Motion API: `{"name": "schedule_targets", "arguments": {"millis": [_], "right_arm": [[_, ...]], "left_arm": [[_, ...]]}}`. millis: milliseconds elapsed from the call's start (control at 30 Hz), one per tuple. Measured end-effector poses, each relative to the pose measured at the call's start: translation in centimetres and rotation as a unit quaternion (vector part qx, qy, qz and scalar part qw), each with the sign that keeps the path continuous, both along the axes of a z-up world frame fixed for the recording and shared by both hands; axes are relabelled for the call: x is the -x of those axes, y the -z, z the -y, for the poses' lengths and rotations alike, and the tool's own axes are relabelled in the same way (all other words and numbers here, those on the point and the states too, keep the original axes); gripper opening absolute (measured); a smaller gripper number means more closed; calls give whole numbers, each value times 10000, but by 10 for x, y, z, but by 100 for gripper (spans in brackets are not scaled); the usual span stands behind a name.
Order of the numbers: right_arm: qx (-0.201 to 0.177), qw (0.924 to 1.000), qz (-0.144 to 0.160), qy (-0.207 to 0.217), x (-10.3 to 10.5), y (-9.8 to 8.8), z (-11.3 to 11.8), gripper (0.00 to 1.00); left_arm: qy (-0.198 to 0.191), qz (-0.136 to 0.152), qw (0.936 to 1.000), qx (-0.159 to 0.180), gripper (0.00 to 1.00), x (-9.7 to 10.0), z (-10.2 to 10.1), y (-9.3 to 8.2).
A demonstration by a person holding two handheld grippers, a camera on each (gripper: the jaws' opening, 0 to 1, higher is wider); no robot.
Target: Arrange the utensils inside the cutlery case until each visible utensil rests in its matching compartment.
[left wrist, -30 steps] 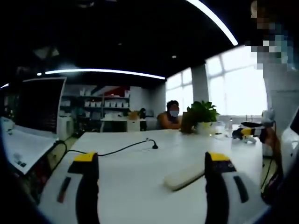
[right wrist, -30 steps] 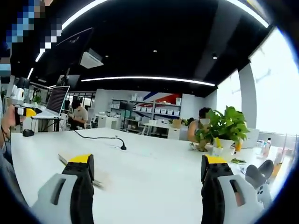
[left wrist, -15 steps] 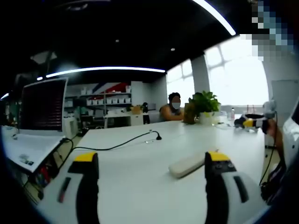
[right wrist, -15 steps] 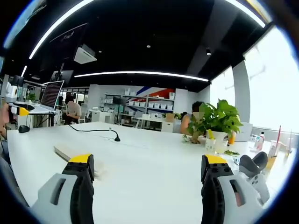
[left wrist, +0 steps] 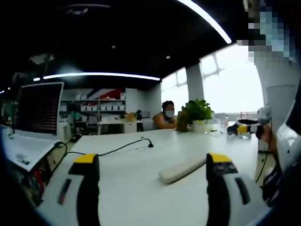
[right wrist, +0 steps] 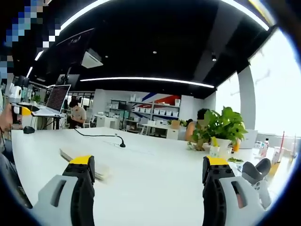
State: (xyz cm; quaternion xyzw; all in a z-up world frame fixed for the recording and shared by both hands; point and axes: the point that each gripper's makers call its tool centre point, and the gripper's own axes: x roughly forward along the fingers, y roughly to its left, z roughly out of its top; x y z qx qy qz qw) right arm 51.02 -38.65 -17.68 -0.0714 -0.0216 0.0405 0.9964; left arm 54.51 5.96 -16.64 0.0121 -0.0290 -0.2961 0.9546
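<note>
With both the left gripper (left wrist: 153,188) and the right gripper (right wrist: 148,188) empty and fingers spread, the closed cutlery case (left wrist: 182,169) lies flat on the white tabletop (left wrist: 136,188) at lower centre-right, likely light, rigid and smooth, best pinched across its narrow sides.

A long, flat, pale cream cutlery case (left wrist: 182,169) (right wrist: 80,159) lies closed and slantwise on the white surface (left wrist: 141,165).
</note>
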Motion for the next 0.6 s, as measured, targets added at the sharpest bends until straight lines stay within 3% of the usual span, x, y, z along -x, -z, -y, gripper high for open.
{"name": "schedule_targets", "arguments": {"millis": [300, 400, 600], "right_arm": [[-57, 9999, -105, 1, 5, 6, 1, 99], [-102, 9998, -180, 79, 6, 9, 3, 99], [-33, 9995, -163, 284, 11, 8, 17, 99]], "left_arm": [[-34, 8, 10000, 30, 100, -1, -4, 0], [212, -92, 9996, -165, 90, 3, 2, 7], [249, -62, 9997, -49, 98, 2, 6, 6]]}}
